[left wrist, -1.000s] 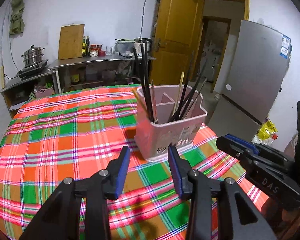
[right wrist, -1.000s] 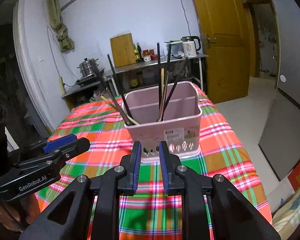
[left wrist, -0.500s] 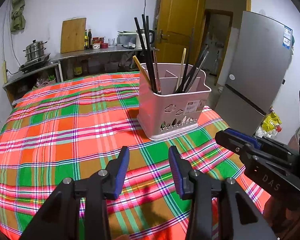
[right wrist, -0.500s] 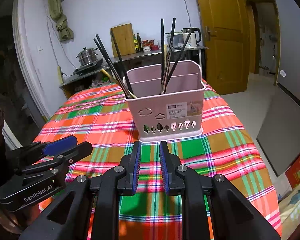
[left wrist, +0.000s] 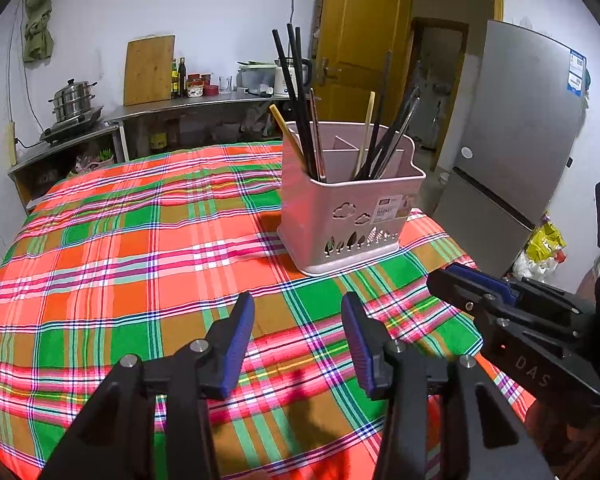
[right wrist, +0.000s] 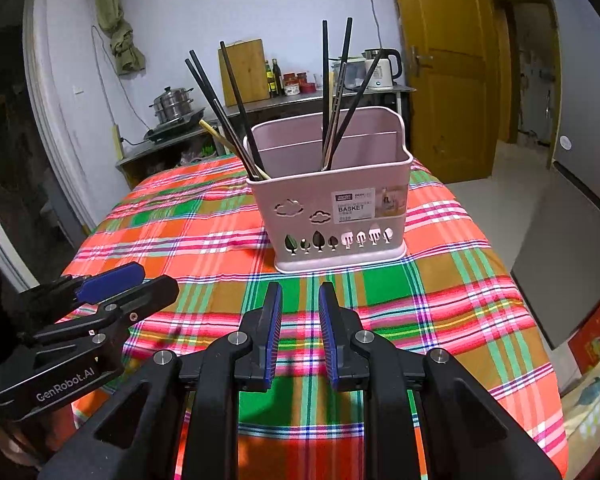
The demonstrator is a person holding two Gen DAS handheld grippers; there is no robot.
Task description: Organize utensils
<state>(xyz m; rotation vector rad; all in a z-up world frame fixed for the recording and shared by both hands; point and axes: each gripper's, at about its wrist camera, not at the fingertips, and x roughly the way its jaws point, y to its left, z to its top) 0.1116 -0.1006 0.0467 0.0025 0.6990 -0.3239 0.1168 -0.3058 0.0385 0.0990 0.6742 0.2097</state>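
Pink basket (right wrist: pixel 332 216) on plaid cloth (left wrist: pixel 140 280), chopsticks (right wrist: pixel 332 92) upright inside. Left gripper (left wrist: pixel 298 320): just widened, empty. Right gripper (right wrist: pixel 300 312): ajar, empty. Advised: approach above basket, pinch one stick high.

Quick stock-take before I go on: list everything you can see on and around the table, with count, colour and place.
Pink plastic utensil basket: one, pink, on the table ahead of both grippers.
Chopsticks: several, mostly black, a few pale, upright in the basket, two clusters.
Plaid tablecloth: one, red, green and orange, covering the table.
Wooden cutting board: one, tan, leaning on the back wall.
Steel steamer pot: one, silver, on the counter's left end.
Electric kettle: one, white and black, on the counter.
Refrigerator: one, grey, right of the table.
Left gripper: black, blue pads, jaws just opening, empty.
Right gripper: same, narrow gap, empty.
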